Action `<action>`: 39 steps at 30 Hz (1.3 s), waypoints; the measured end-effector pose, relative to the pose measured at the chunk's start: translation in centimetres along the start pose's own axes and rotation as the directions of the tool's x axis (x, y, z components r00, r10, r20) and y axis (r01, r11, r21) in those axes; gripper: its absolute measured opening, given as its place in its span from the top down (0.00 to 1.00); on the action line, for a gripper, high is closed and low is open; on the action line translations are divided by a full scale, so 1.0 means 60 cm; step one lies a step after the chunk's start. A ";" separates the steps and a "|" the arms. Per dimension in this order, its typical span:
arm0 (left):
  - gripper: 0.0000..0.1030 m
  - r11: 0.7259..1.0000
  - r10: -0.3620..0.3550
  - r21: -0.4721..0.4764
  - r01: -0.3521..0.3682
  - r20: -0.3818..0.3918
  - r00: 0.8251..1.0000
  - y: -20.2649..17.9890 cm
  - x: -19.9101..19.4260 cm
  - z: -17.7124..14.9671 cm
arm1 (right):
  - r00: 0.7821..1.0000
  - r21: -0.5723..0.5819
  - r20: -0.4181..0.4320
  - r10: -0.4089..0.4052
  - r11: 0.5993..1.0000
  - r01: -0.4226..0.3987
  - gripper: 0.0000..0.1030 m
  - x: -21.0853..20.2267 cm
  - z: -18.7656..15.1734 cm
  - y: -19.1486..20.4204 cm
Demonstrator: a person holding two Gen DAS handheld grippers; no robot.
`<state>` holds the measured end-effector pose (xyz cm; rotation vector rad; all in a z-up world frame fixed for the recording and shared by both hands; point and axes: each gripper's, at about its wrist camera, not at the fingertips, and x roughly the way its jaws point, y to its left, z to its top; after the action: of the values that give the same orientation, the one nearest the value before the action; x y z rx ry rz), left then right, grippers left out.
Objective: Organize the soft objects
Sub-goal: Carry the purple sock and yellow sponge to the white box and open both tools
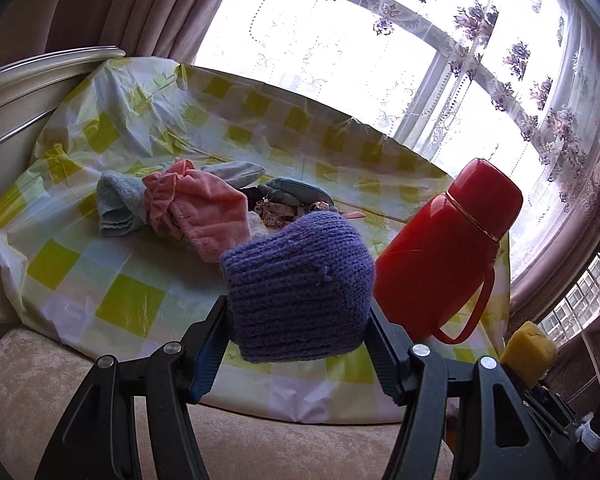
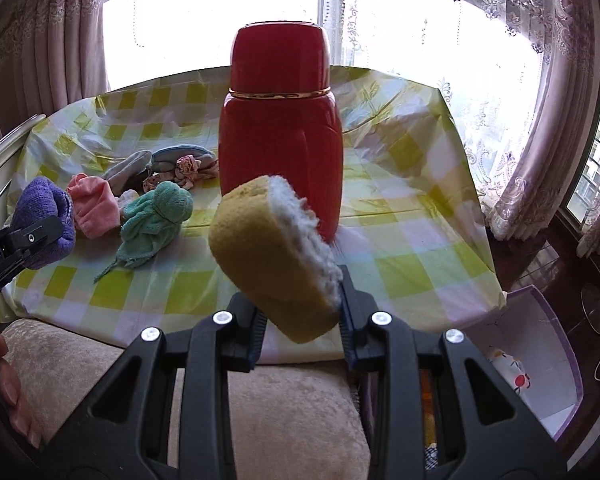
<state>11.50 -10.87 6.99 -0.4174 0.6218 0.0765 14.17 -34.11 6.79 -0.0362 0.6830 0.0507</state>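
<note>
My left gripper [image 1: 298, 328] is shut on a purple knitted piece [image 1: 300, 284] and holds it above the front edge of the table; it also shows in the right wrist view [image 2: 46, 216]. My right gripper [image 2: 300, 316] is shut on a yellow sponge [image 2: 268, 256] with a white scrub face, held in front of the red thermos [image 2: 280, 128]. On the checked tablecloth [image 2: 400, 240] lies a pile of soft things: a pink cloth [image 1: 204, 208], a light blue towel [image 1: 114, 204], a green cloth [image 2: 156, 220], grey socks [image 2: 130, 168] and a floral scrunchie [image 2: 188, 166].
The red thermos [image 1: 448, 252] stands upright at the table's right front. A beige cushioned seat [image 2: 292, 408] lies below both grippers. A white box with a purple rim [image 2: 540, 360] sits low at the right. Curtains and a window are behind the table.
</note>
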 end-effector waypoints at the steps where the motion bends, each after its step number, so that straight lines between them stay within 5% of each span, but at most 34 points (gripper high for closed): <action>1: 0.38 1.000 -0.014 0.010 0.014 -0.013 1.000 -0.009 0.001 -0.005 | 1.000 0.009 -0.004 -0.014 1.000 0.015 0.66 -0.005 -0.003 -0.015; 9: 0.38 0.983 -0.146 0.089 0.159 -0.137 0.980 -0.098 0.010 -0.052 | 0.985 0.117 -0.064 -0.159 0.979 0.165 0.66 -0.050 -0.041 -0.167; 16: 0.38 0.946 -0.243 0.151 0.288 -0.260 0.935 -0.183 0.013 -0.101 | 0.962 0.206 -0.117 -0.246 0.942 0.266 0.66 -0.088 -0.079 -0.289; 23: 0.37 0.888 -0.318 0.199 0.414 -0.384 0.867 -0.270 0.015 -0.152 | 0.950 0.268 -0.179 -0.255 0.916 0.297 0.64 -0.104 -0.115 -0.366; 32: 0.37 0.782 -0.369 0.244 0.573 -0.560 0.742 -0.395 0.015 -0.240 | 0.941 0.329 -0.244 -0.234 0.893 0.307 0.64 -0.098 -0.150 -0.432; 39: 0.37 0.734 -0.353 0.277 0.619 -0.623 0.698 -0.460 0.026 -0.286 | 0.944 0.363 -0.246 -0.222 0.882 0.302 0.64 -0.097 -0.164 -0.466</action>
<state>8.64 -43.08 3.35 -0.1082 1.0294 -0.7511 5.08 -62.71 3.31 0.2609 0.8726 -0.3607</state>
